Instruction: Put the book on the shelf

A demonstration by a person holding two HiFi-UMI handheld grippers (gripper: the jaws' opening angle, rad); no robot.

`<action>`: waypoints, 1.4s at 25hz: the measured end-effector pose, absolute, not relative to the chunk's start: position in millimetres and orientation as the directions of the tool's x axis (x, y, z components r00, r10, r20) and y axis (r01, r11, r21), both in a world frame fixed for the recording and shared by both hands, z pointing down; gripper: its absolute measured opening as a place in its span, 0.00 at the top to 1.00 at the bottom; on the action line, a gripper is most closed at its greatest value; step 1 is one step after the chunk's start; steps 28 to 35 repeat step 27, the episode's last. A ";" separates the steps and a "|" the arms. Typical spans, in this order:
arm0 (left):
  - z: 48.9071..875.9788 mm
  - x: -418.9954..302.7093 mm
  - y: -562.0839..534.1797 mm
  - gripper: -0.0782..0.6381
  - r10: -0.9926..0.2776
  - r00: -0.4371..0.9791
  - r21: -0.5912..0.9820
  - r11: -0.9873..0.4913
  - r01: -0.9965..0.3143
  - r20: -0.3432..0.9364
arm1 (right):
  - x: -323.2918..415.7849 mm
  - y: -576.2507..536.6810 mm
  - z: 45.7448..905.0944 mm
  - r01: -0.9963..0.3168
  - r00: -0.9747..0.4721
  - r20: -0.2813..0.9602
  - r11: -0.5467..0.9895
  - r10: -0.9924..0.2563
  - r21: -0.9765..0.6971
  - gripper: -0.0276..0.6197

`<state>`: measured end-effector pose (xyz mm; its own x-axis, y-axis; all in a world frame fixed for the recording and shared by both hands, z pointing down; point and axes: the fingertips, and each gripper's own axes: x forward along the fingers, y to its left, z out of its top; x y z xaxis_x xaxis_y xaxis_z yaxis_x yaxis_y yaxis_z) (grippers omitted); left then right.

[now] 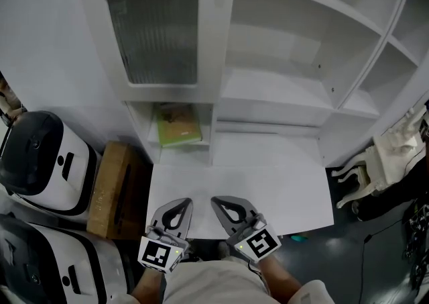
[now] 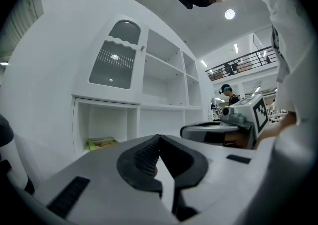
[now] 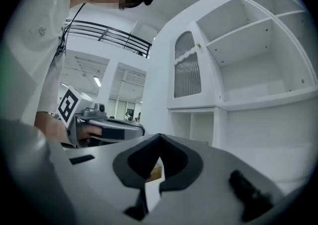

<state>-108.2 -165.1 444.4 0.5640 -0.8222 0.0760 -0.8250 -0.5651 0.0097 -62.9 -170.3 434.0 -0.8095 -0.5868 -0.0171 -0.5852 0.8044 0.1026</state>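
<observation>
Left tongs (image 1: 186, 201) and right tongs (image 1: 216, 200) sit closed, empty; book (image 1: 178, 126) partly hidden in cubby (image 1: 175, 154).

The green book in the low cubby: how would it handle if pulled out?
The green book lies flat and looks thin: probably light, unlikely to tip or roll. Held by one edge it may sag. On the smooth cubby floor it should slide easily.

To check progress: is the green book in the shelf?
In. The green book lies flat inside the lower left compartment.
</observation>
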 end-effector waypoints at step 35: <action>448.6 -88.9 -176.6 0.88 -0.810 0.578 0.007 -0.580 -0.815 0.099 | -51.7 -177.4 451.3 -0.574 -0.813 0.035 0.811 -0.581 0.113 0.94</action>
